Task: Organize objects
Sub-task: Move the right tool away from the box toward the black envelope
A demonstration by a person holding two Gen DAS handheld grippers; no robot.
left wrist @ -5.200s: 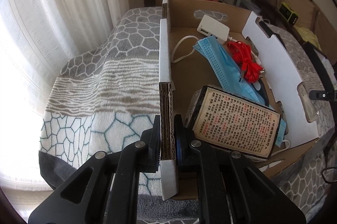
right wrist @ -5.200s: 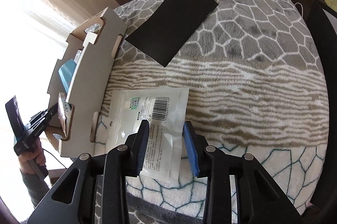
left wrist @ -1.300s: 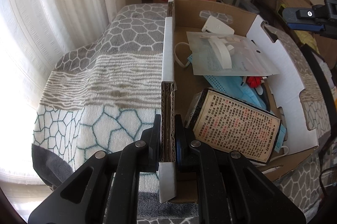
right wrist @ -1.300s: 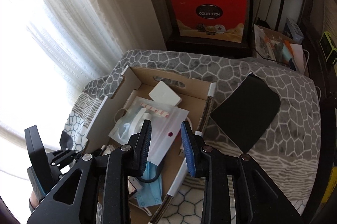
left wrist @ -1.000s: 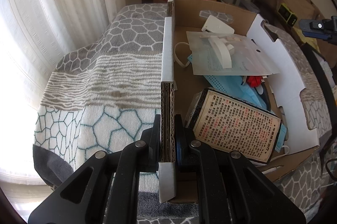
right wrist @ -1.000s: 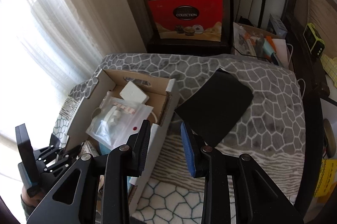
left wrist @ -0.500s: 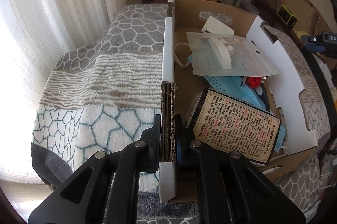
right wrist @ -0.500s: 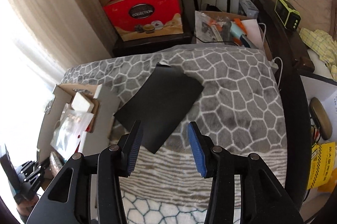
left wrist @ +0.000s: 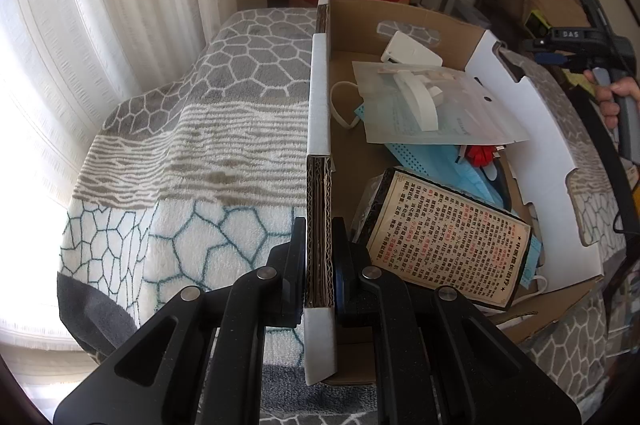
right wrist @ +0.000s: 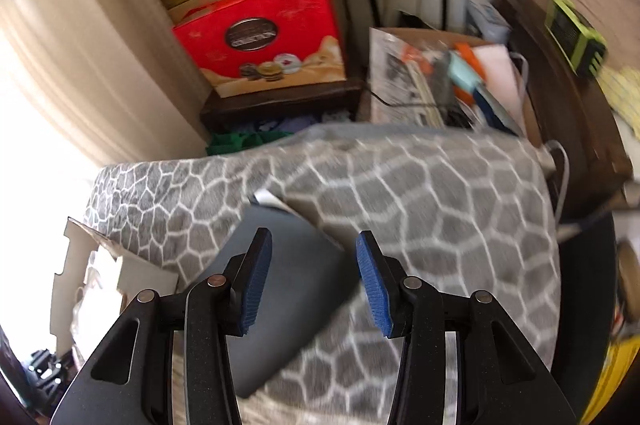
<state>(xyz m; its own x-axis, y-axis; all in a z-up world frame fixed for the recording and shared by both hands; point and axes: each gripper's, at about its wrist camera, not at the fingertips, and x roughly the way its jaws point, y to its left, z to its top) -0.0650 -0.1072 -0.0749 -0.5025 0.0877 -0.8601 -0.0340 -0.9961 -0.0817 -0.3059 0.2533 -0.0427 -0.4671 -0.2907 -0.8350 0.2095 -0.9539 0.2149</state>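
Left tool clenched on brown corrugated cardboard box wall; right tool released, poised above flat dark, apparently rectangular pouch; next: descend, grasp.

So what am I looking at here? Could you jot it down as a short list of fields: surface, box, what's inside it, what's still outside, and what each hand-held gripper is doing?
surface: patterned grey and white blanket
box: open cardboard box on the blanket
inside: clear packet, white charger, blue face masks, red cable, printed black-edged box
outside: flat black sheet on the blanket beside the box
left hand-held gripper: clamped on the box's side wall
right hand-held gripper: open, empty, above the black sheet
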